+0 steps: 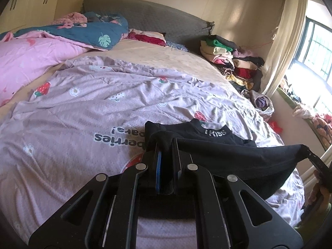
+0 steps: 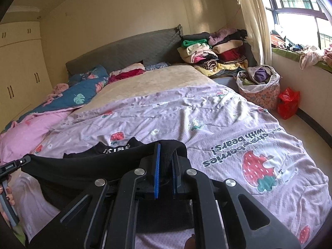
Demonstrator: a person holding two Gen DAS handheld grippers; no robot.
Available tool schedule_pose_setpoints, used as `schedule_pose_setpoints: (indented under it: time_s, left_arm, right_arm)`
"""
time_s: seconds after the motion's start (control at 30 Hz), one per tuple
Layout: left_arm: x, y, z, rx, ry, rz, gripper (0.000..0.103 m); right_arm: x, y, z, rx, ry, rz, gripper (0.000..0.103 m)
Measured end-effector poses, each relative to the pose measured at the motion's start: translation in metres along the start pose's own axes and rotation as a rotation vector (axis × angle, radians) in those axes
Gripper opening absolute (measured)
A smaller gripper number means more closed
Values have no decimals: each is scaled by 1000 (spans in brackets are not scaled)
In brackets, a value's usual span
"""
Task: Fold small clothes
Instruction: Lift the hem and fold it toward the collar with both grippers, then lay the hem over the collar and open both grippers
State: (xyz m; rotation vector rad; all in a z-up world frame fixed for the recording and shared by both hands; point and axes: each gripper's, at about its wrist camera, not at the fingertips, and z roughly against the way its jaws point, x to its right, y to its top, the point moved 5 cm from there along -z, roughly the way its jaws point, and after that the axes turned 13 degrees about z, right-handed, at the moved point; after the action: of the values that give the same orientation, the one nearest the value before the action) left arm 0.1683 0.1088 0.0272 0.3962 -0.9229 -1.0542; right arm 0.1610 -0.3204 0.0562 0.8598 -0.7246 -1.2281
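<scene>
On the bed, a wrinkled lilac quilt (image 2: 207, 114) with printed strawberries and "with bears!" carries a soft black knit garment (image 1: 238, 153), collar marked "KISS", stretched between left tongs (image 1: 166, 145) and right tongs (image 2: 166, 151), each clamped on its fabric.

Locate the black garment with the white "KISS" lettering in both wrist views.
Left wrist: the black garment sits low centre to right, one end pinched in the left tongs, the other stretched toward the right tongs.
Right wrist: it spans lower left to centre, clamped in the right tongs.
Shared landmark: the folded clothes pile beside the headboard.
</scene>
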Motion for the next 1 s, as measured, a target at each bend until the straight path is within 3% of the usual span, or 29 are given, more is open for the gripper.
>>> schedule_pose_setpoints:
  time_s: [0.7, 0.87, 1.0]
  left_arm:
    - [-18, -2, -58, -30, 85, -29, 4]
    - [-21, -5, -63, -27, 101, -34, 9]
    - [-21, -4, -59, -10, 111, -48, 11]
  right_arm:
    - [4, -22, -80, -114, -36, -27, 9]
    - [7, -32, -86, -111, -55, -51, 32]
    - [7, -37, -84, -111, -69, -23, 40]
